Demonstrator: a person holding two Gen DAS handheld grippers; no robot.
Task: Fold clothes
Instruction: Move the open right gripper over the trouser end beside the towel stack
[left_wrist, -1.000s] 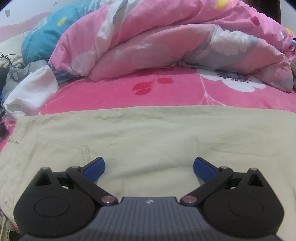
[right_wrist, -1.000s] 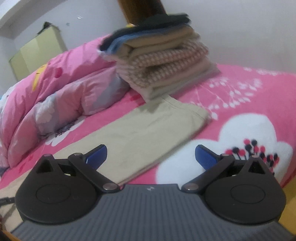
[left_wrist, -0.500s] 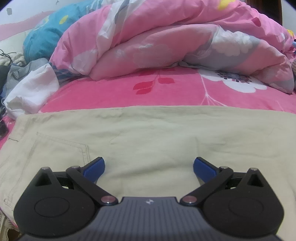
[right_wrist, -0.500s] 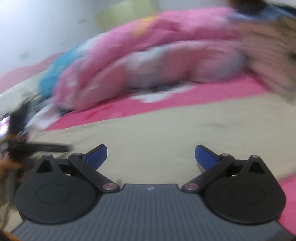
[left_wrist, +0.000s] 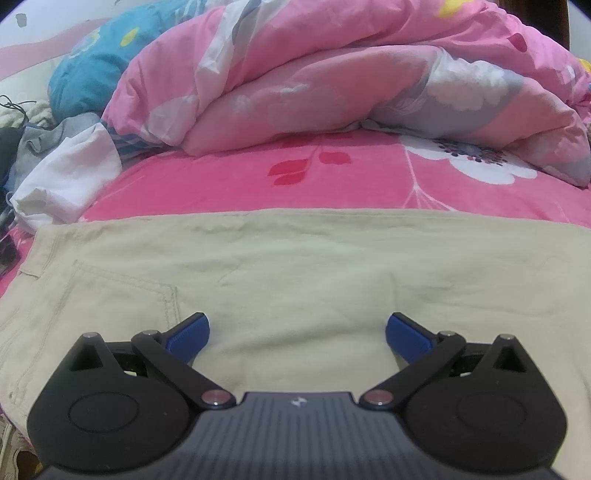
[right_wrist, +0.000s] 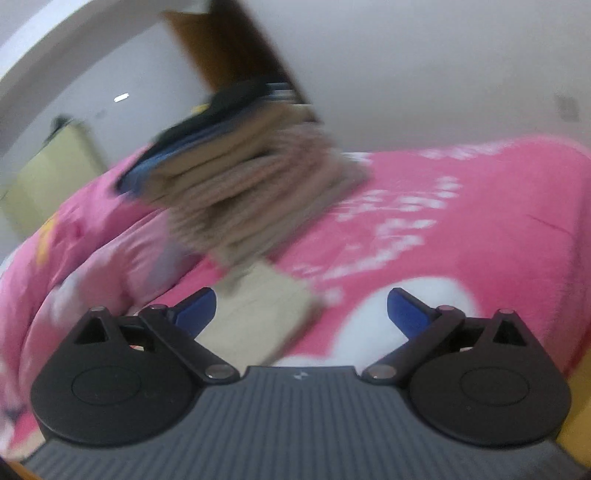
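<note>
Since half a second ago your right tongs (right_wrist: 297, 308) have swung back toward the folded stack (right_wrist: 240, 184). Left view: your left tongs (left_wrist: 297, 332), wide open and empty, hover over khaki trousers (left_wrist: 295, 269) spread on the bed (left_wrist: 229, 177). Right view, blurred: tongs gape empty above the trousers' far end.

Trousers (left_wrist: 295, 266): spread flat across the bed (left_wrist: 229, 181), filling the near part of the left wrist view; pocket toward the left.
Left gripper (left_wrist: 297, 332): over the trousers, jaws wide apart.
Duvet (left_wrist: 332, 85): heaped on the bed behind the trousers.
Loose clothes (left_wrist: 70, 173): piled at the left, beside the duvet.
Folded stack (right_wrist: 240, 177): on the bed, just behind the trouser end (right_wrist: 258, 314); view blurred.
Right gripper (right_wrist: 301, 308): before the trouser end, jaws wide apart.
</note>
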